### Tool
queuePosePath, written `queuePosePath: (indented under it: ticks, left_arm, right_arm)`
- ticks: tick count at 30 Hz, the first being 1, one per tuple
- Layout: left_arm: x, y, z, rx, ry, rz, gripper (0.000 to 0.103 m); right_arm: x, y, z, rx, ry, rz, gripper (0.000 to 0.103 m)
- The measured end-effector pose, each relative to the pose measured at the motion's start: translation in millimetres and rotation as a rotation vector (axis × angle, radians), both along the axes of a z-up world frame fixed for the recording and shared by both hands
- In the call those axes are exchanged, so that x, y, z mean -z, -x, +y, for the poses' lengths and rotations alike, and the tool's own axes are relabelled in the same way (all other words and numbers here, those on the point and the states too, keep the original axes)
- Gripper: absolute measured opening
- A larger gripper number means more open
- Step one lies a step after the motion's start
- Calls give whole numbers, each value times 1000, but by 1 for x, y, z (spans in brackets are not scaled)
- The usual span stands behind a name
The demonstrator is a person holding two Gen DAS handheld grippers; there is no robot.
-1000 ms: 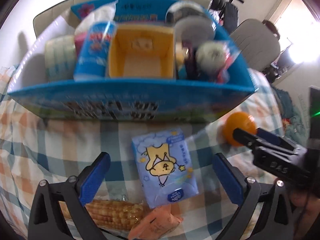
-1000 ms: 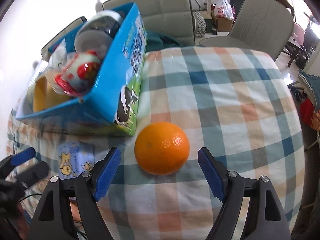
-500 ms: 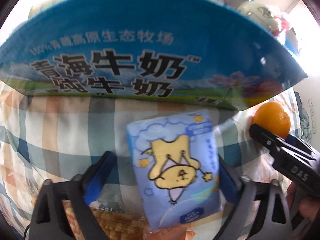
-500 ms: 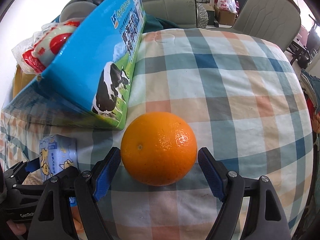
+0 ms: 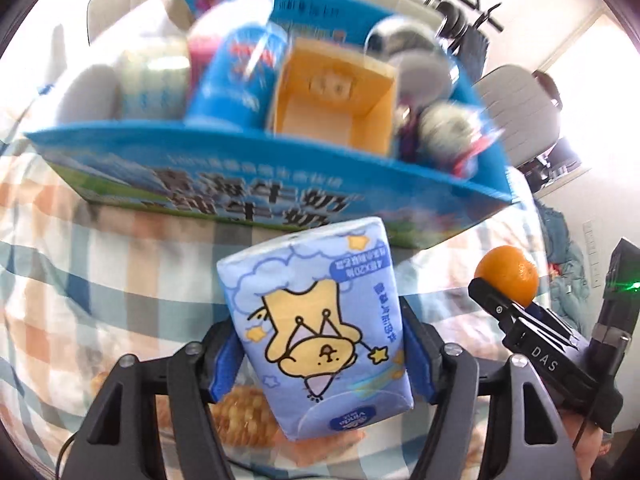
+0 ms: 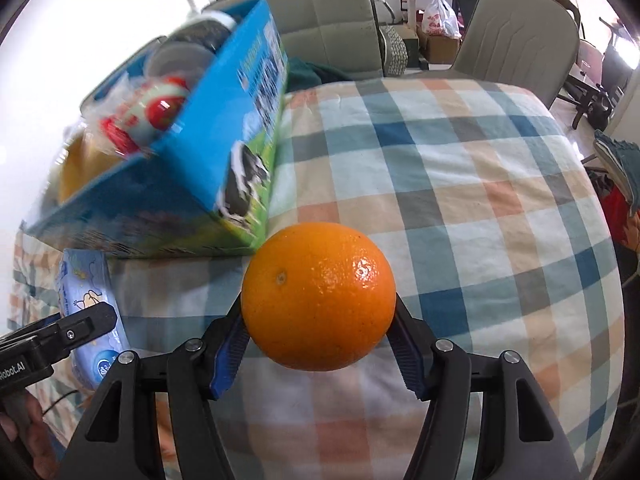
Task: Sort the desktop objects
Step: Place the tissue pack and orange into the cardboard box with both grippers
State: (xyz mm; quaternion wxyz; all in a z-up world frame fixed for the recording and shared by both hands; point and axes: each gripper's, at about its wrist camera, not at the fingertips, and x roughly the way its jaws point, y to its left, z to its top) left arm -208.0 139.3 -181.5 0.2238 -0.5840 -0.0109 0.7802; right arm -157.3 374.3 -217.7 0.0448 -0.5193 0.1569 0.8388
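Checked cloth in blue, white and peach squares covers the counter, and it looks soft and a little wrinkled. Behind it, at the top of the right wrist view, stand two grey chairs with padded backs.

One blue cardboard box with printed cows and large characters sits in the upper half of the left wrist view; in the right wrist view it fills the upper left. Inside it I count one open yellow paper carton, one blue cylindrical can, and one round item in red and white wrapping; other things in it are too blurred to name.

One tissue pack, a soft rectangular pouch of pale blue plastic with a yellow cartoon animal, is in the centre of the left wrist view. The left claw is clenched on it, with its blue pads pressing both sides. The pack is in front of the box wall. Below it, at the lower edge, lies one ear of yellow corn with bumpy kernels.

One orange, round with shiny dimpled skin, is in the centre of the right wrist view, just beside the box corner. The right claw is grasping it between two ribbed blue pads.
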Motion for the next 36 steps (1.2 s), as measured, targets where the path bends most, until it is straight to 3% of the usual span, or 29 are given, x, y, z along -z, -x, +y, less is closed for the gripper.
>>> queuePosePath:
  ticks: [7,13,17,23,28,36]
  left_arm:
    - [-59,6,-37,-42,-93,68,69]
    - [-82,76,-61,-94,-94,142,69]
    - [-83,119,-79,-109,-36,175,69]
    - [-60,155,-91,-68,61,179,68]
    - [-46,160,-87,-28,84,178,68]
    - [-30,164,-83,-1,79,177,68]
  right_arm:
    - [-65,6,-19,-4,28,137,66]
    - [-113,44,-43,-50,40,222,66]
    - [-125,88,-75,-92,40,243,66]
    - [-114,156,-133,-183,-19,204,66]
    - [-90,200,-156,-195,-90,132,66]
    - [-62,214,-160,-172,-124,62,66]
